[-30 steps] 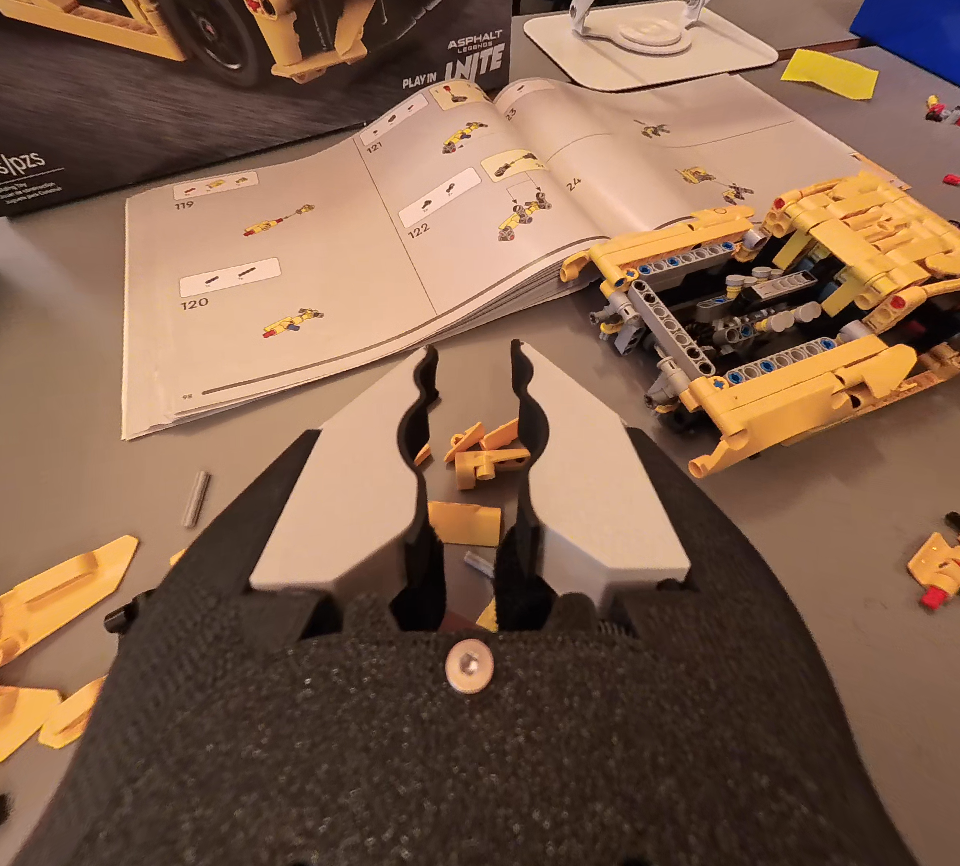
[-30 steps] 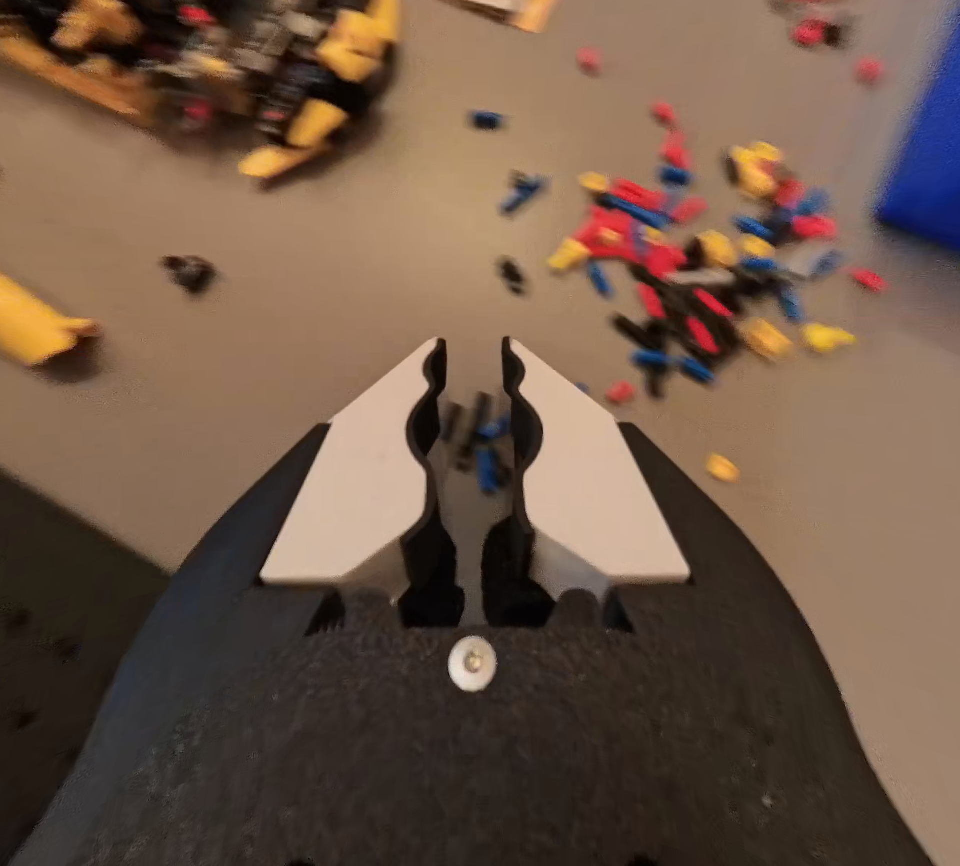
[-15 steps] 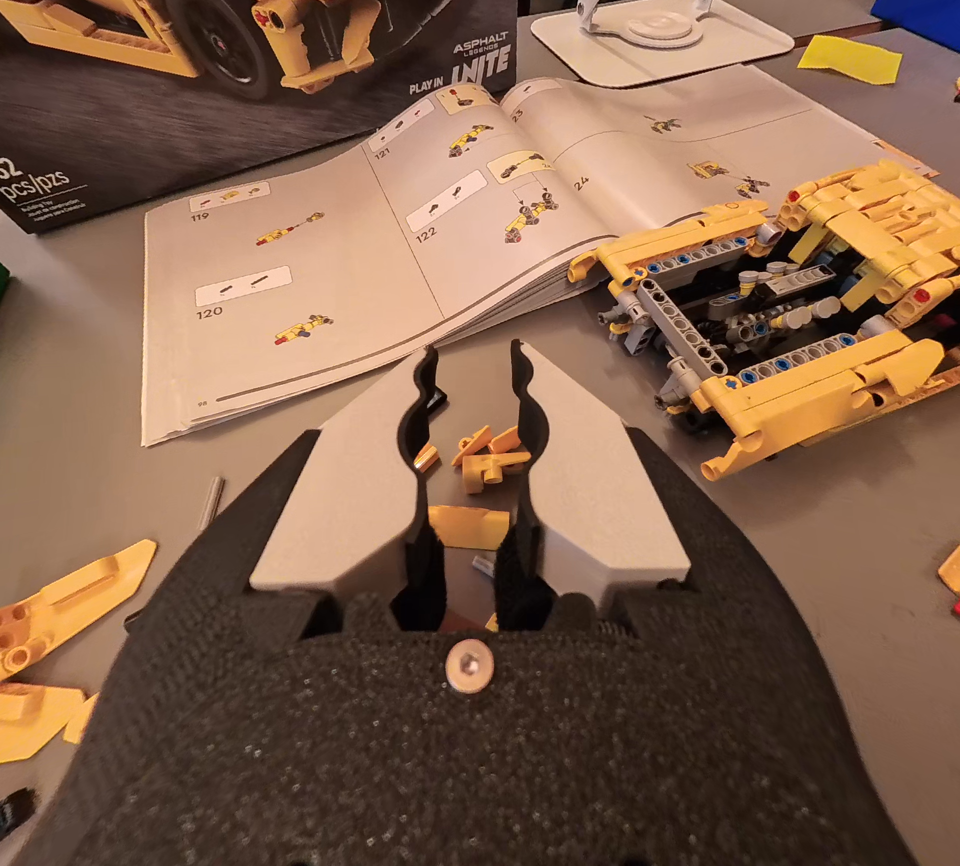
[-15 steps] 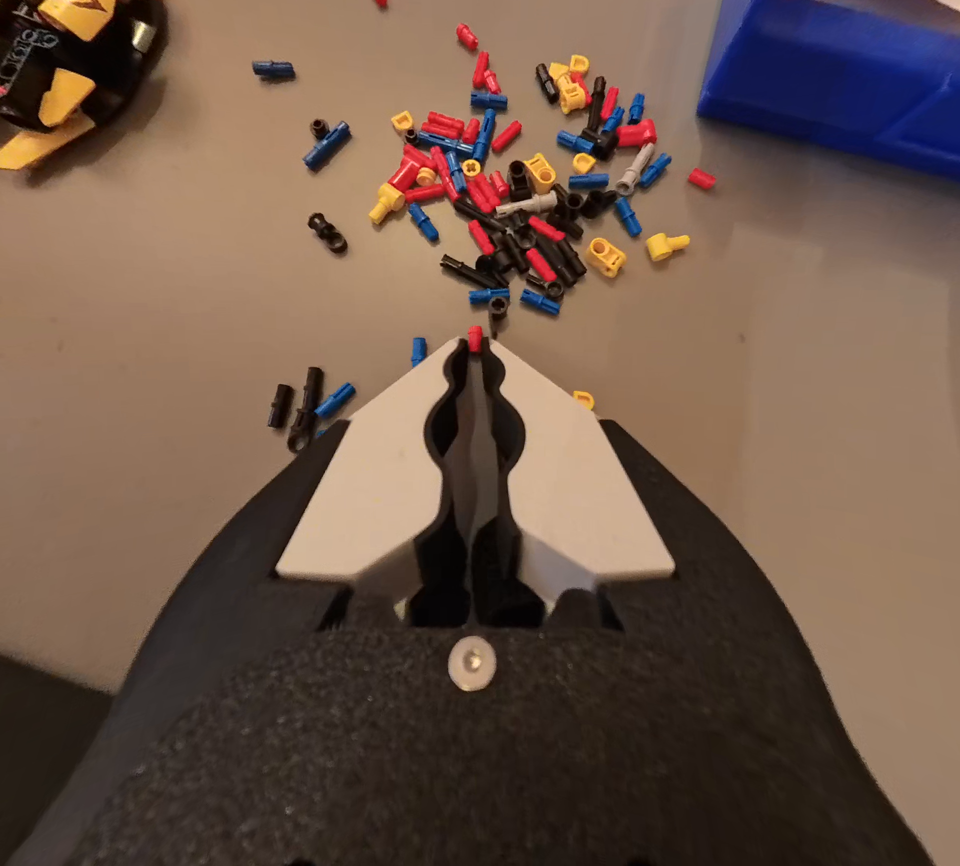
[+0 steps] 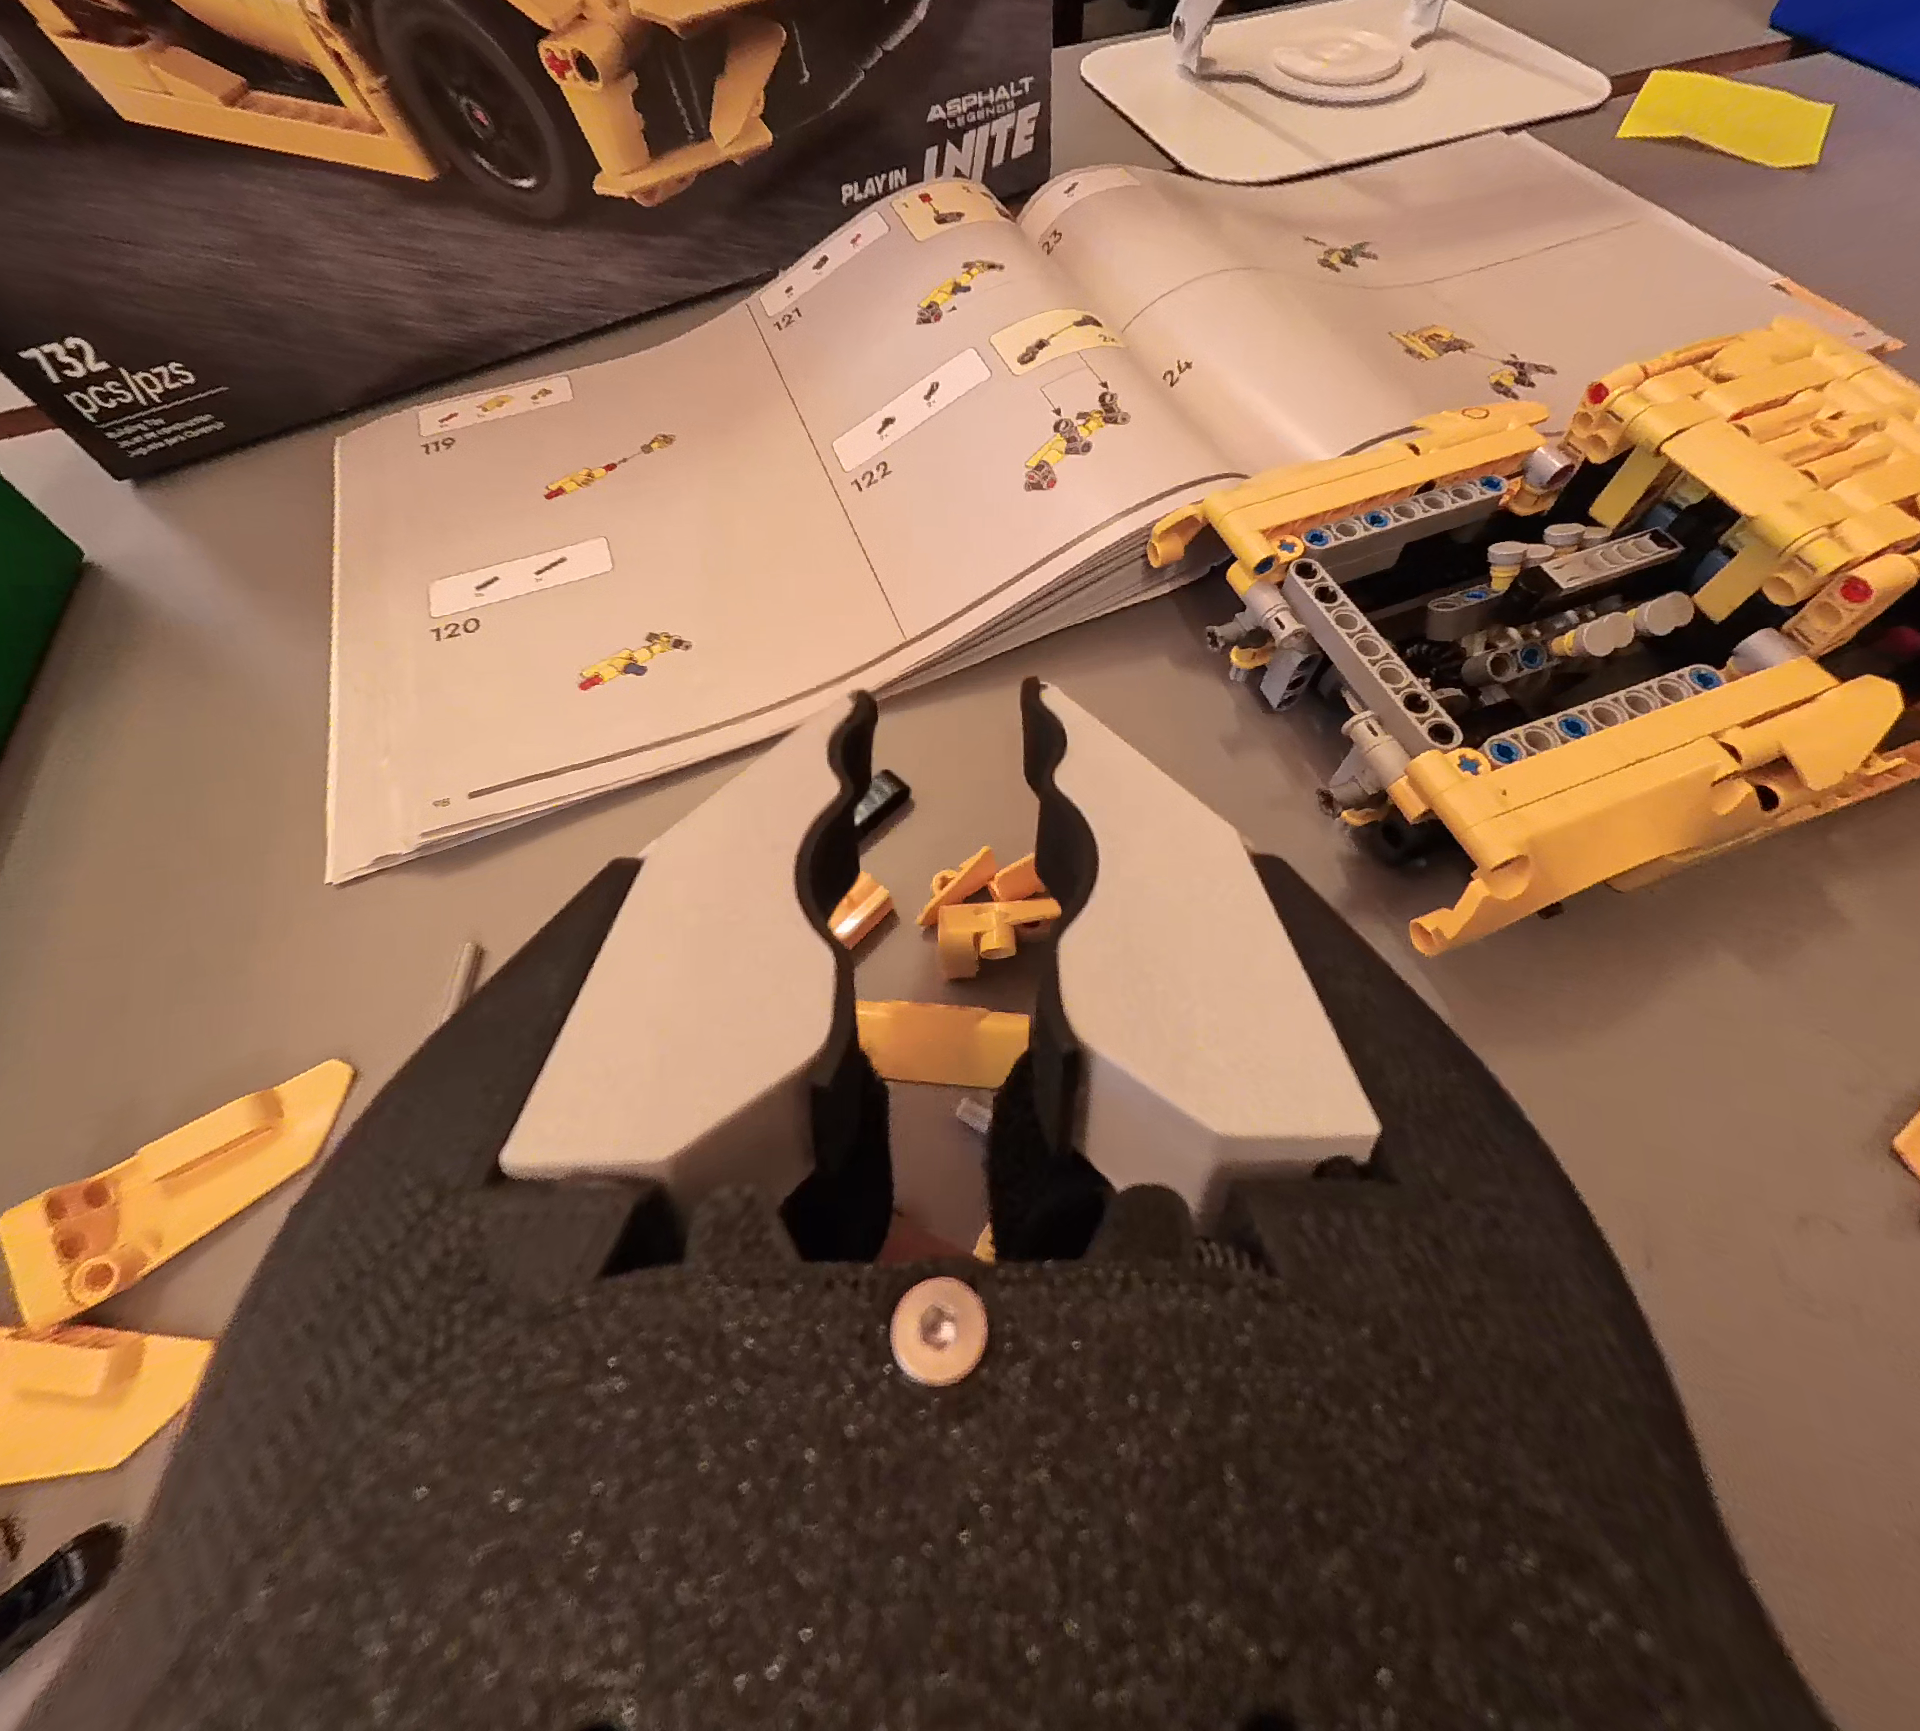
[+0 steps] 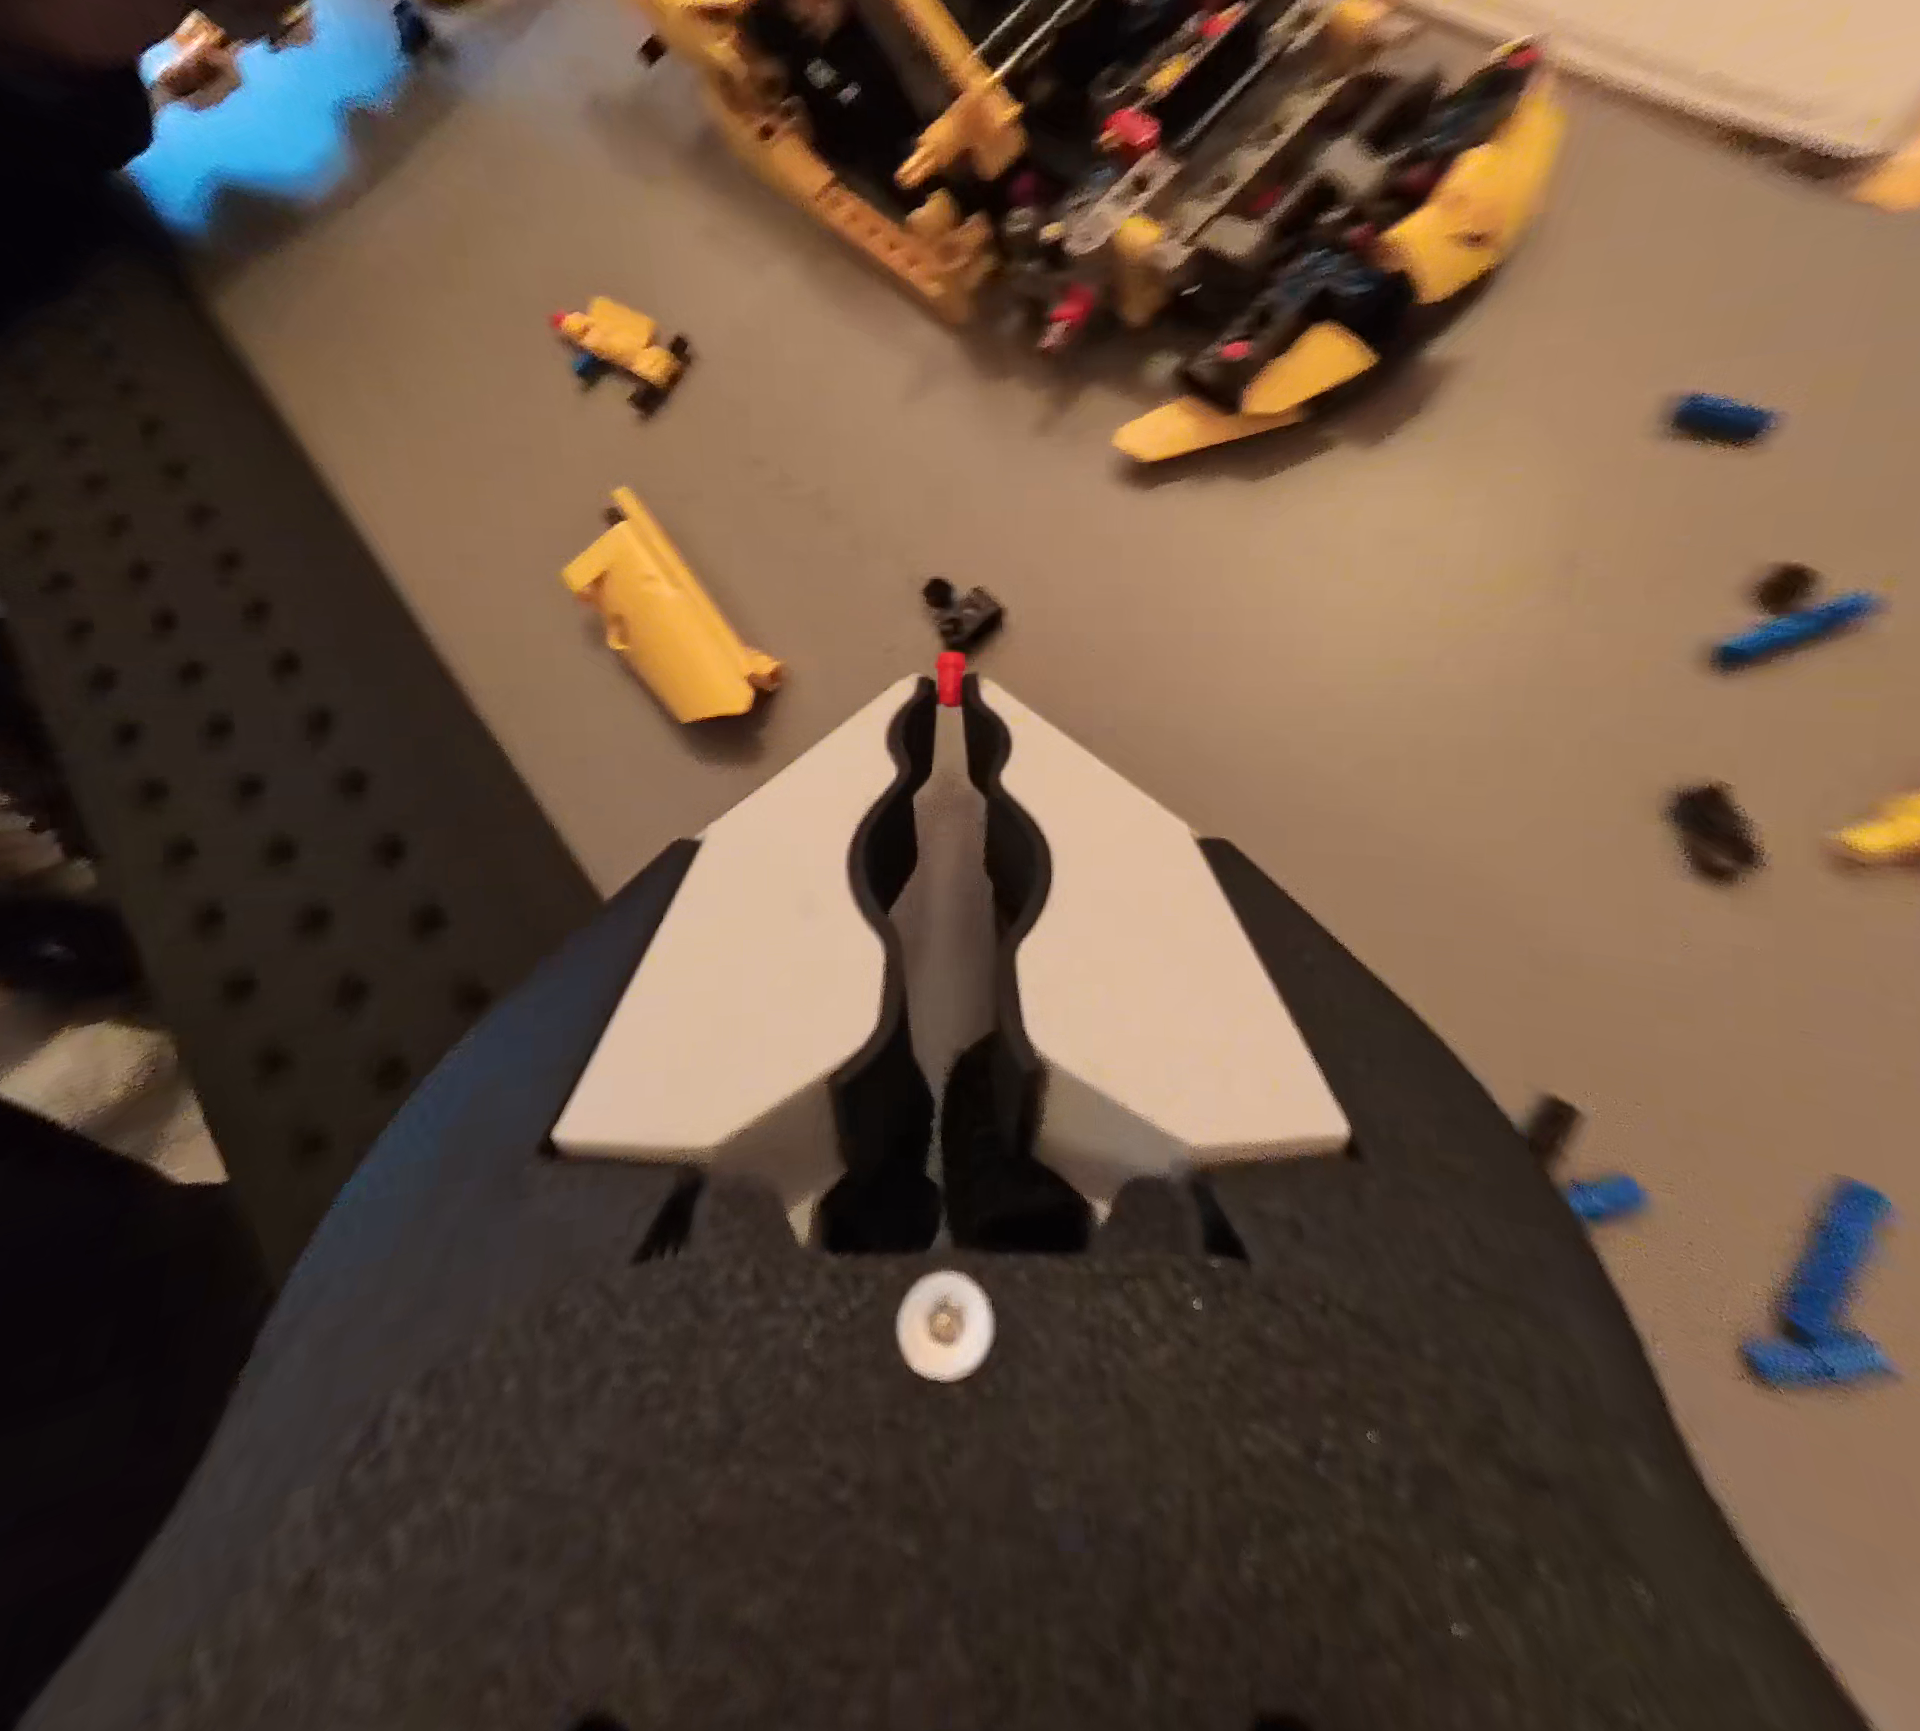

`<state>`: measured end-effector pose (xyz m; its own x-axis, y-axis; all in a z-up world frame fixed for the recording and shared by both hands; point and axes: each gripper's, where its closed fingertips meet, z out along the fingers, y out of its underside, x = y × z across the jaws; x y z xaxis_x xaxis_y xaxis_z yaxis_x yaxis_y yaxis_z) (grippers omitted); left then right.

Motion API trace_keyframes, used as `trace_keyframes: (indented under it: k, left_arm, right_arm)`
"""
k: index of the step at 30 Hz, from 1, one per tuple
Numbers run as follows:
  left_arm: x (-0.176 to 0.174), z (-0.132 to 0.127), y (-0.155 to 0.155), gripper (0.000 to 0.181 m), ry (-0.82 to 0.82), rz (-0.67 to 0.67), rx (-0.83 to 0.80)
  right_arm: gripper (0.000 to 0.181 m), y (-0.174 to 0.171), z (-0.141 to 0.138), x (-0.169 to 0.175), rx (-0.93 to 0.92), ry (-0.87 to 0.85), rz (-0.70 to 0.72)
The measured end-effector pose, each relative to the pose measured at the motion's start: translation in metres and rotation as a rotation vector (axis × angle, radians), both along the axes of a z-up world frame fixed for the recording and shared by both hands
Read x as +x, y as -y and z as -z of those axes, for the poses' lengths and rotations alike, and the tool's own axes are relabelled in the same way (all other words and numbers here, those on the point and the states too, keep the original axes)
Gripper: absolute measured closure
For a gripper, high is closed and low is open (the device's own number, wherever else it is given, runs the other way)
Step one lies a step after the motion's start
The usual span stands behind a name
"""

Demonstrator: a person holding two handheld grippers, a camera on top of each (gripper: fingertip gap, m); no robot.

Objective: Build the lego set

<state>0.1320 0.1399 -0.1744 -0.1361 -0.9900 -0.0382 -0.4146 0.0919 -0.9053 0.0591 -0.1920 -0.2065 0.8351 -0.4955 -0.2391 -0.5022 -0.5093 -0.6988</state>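
Observation:
The half-built yellow car model (image 5: 1579,611) lies on the grey table right of the open instruction booklet (image 5: 790,507); it also shows blurred in the right wrist view (image 6: 1091,81). My left gripper (image 5: 945,710) is open and empty, hovering over small yellow pieces (image 5: 982,907) and a flat yellow piece (image 5: 940,1042). My right gripper (image 6: 948,694) is shut on a small red pin (image 6: 949,676) at its tips, held above the table near a black connector (image 6: 961,613) and a yellow panel (image 6: 665,616).
The set's box (image 5: 468,71) stands behind the booklet, beside a white lamp base (image 5: 1340,81). Yellow panels (image 5: 166,1182) lie at the left. Blue pins (image 6: 1792,632) and black pins lie scattered at the right. A small yellow sub-assembly (image 6: 623,351) lies near the model. A dark perforated surface (image 6: 208,694) borders the table. About 35 cm separates my left fingertips from my right. The right gripper is farther from the flat yellow piece (image 5: 940,1042), some 35 cm, than the left, some 8 cm.
My right gripper shut on a red pin from the loose pile and has swung left with it towards the car model. My left gripper stays open and has drifted slightly.

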Motion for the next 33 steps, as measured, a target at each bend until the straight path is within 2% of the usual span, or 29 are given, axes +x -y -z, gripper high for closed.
trace_keyframes:
  k: [2, 9, 16, 23, 26, 29, 33]
  left_arm:
    - [0.0, -0.001, 0.001, 0.153, 0.004, 0.003, -0.01]
    - [-0.002, -0.003, 0.0, 0.153, 0.015, -0.007, -0.001]
    - [-0.003, -0.008, -0.004, 0.153, 0.025, -0.018, -0.061]
    - [-0.004, -0.009, 0.0, 0.153, 0.023, 0.002, -0.11]
    - [-0.004, -0.008, 0.002, 0.153, 0.02, 0.007, -0.104]
    - [-0.003, -0.006, 0.002, 0.153, 0.014, 0.008, -0.097]
    - [-0.003, -0.005, 0.002, 0.153, 0.011, 0.01, -0.091]
  right_arm:
    - [0.177, -0.009, 0.009, -0.007, -0.022, -0.02, -0.04]
    - [0.177, -0.01, 0.024, -0.007, -0.128, 0.049, -0.05]
    - [0.175, -0.01, 0.025, -0.005, -0.136, 0.068, -0.036]
    - [0.159, -0.01, -0.007, -0.007, 0.045, 0.024, 0.025]
    - [0.14, -0.017, -0.018, -0.015, 0.15, 0.001, 0.0]
    - [0.13, -0.026, -0.026, -0.023, 0.247, -0.025, -0.051]
    - [0.125, -0.025, -0.028, -0.02, 0.283, -0.018, -0.111]
